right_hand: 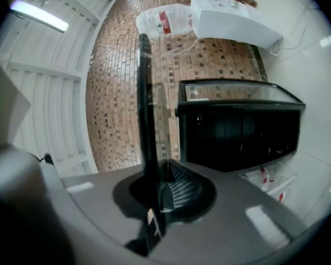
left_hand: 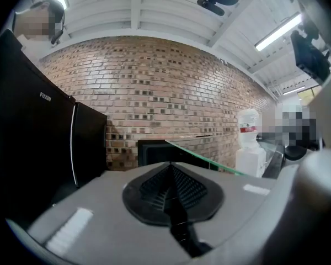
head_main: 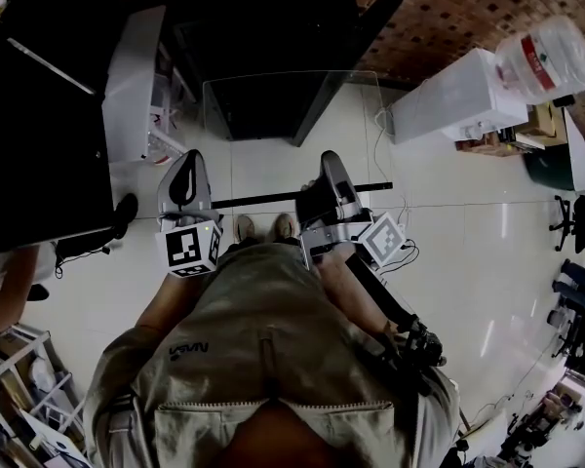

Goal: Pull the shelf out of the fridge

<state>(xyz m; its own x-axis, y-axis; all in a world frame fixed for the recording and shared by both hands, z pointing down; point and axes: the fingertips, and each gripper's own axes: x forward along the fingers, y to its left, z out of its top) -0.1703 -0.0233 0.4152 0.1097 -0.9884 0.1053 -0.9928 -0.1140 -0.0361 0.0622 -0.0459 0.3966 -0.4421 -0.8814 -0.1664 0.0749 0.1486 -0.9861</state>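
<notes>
Out in front of the small black fridge [head_main: 263, 57], the glass shelf [head_main: 273, 199] hangs level over the white floor [head_main: 448, 261]. The right gripper [right_hand: 157, 197] has its jaws clamped tight on the shelf's dark edge strip. The left gripper [left_hand: 171, 189] is closed on nothing, near the shelf's left side. A taller black fridge [left_hand: 44, 142] reads "FUXIN". The water bottle [head_main: 546, 57] has a red label, too small to read.

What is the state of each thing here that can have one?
fridge, door open
glass shelf, out of the fridge, gripped at its dark edge
right gripper, jaws shut on the glass shelf
left gripper, jaws shut, nothing between them
water bottle, upside down on the dispenser
</notes>
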